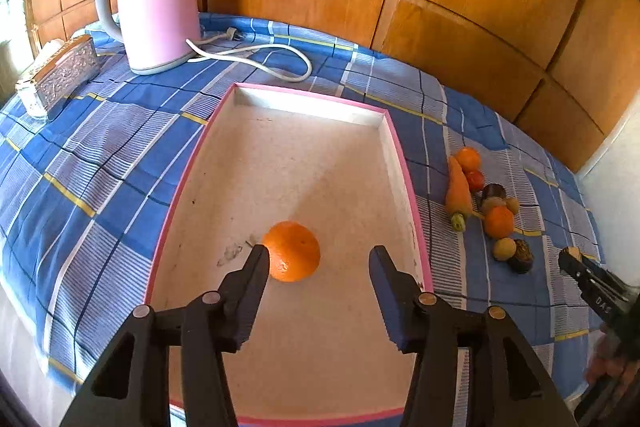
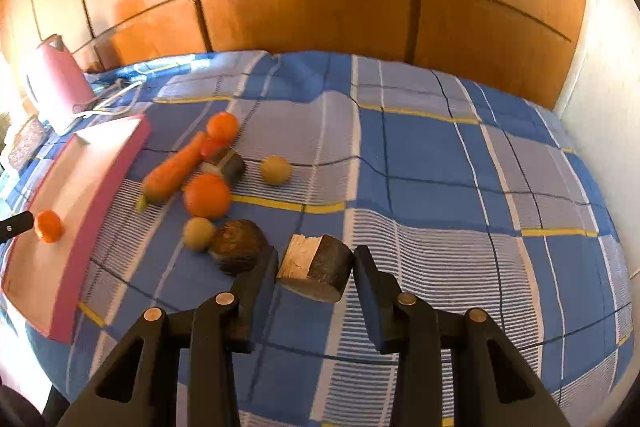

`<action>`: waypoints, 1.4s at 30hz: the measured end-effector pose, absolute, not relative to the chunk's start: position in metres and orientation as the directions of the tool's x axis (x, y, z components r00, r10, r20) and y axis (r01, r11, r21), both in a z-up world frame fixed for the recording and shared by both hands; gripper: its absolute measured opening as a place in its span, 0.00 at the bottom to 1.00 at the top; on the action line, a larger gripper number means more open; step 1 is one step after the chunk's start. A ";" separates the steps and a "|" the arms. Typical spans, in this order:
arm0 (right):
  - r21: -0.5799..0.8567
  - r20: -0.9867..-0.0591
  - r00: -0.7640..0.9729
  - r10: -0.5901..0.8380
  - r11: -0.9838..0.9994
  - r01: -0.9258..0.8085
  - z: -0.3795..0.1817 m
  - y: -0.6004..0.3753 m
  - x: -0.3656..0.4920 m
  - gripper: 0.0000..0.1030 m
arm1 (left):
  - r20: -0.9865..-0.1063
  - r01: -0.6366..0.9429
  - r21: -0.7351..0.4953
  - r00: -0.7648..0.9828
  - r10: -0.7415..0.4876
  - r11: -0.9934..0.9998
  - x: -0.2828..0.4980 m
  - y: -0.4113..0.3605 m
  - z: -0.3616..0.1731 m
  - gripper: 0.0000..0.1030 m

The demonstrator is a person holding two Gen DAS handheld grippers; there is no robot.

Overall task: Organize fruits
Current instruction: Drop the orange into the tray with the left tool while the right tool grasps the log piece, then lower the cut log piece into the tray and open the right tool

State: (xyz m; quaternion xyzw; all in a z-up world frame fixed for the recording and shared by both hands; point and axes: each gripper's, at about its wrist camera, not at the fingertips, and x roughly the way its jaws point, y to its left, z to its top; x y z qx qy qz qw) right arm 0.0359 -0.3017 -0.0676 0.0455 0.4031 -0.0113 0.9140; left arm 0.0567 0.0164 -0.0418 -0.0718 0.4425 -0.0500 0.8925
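Observation:
A pink-rimmed tray (image 1: 400, 155) lies on the checked cloth; an orange (image 1: 294, 251) rests inside it. My left gripper (image 1: 318, 259) is open over the tray, its left finger beside the orange. In the right wrist view, my right gripper (image 2: 314, 267) has its fingers on both sides of a dark cut fruit piece (image 2: 316, 267) and holds it. To the left lie a dark round fruit (image 2: 238, 247), two tan balls (image 2: 199, 233), oranges (image 2: 207, 196), a carrot (image 2: 172, 171) and a red fruit (image 2: 212, 147). The tray (image 2: 100, 203) shows at the far left.
A pink kettle (image 1: 156, 3) with a white cord (image 1: 260, 61) stands behind the tray. A silver box (image 1: 68, 71) and a small jar (image 1: 32, 99) sit at the left. Wooden panels back the table. The fruit pile (image 1: 488, 207) lies right of the tray.

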 end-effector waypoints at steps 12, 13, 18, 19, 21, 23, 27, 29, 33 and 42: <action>0.153 -0.705 0.619 0.347 0.926 -0.346 -0.038 -0.174 0.043 0.38 | -0.766 -0.003 -0.156 0.631 -0.119 0.988 0.034 0.034 -0.032 0.60; 0.152 -0.705 0.607 0.365 0.915 -0.373 -0.038 -0.164 0.043 0.38 | -0.765 -0.008 -0.155 0.634 -0.115 0.988 0.033 0.036 -0.032 0.60; 0.139 -0.735 0.545 0.403 0.876 -0.461 -0.048 -0.109 0.052 0.38 | -0.754 -0.035 -0.165 0.648 -0.103 0.986 0.027 0.050 -0.029 0.60; 0.147 -0.740 0.532 0.411 0.871 -0.468 -0.050 -0.103 0.054 0.38 | -0.753 -0.038 -0.166 0.650 -0.102 0.985 0.026 0.052 -0.029 0.60; 0.160 -0.744 0.517 0.424 0.863 -0.479 -0.054 -0.091 0.059 0.38 | -0.753 -0.049 -0.171 0.651 -0.098 0.984 0.024 0.057 -0.030 0.60; 0.171 -0.744 0.508 0.434 0.859 -0.482 -0.057 -0.080 0.064 0.38 | -0.755 -0.068 -0.179 0.649 -0.093 0.982 0.024 0.063 -0.031 0.63; 0.181 -0.742 0.514 0.432 0.866 -0.466 -0.059 -0.075 0.064 0.40 | -0.754 -0.091 -0.203 0.650 -0.097 0.975 0.023 0.072 -0.033 0.66; 0.173 -0.742 0.521 0.422 0.871 -0.459 -0.059 -0.075 0.064 0.40 | -0.758 -0.102 -0.215 0.645 -0.100 0.971 0.023 0.076 -0.035 0.66; 0.150 -0.734 0.555 0.390 0.891 -0.428 -0.055 -0.084 0.059 0.40 | -0.757 -0.123 -0.234 0.646 -0.101 0.964 0.023 0.080 -0.035 0.66; 0.180 -0.723 0.619 0.307 0.949 -0.259 -0.055 -0.142 0.053 0.40 | -0.746 -0.063 -0.228 0.652 -0.132 0.972 0.021 0.065 -0.029 0.66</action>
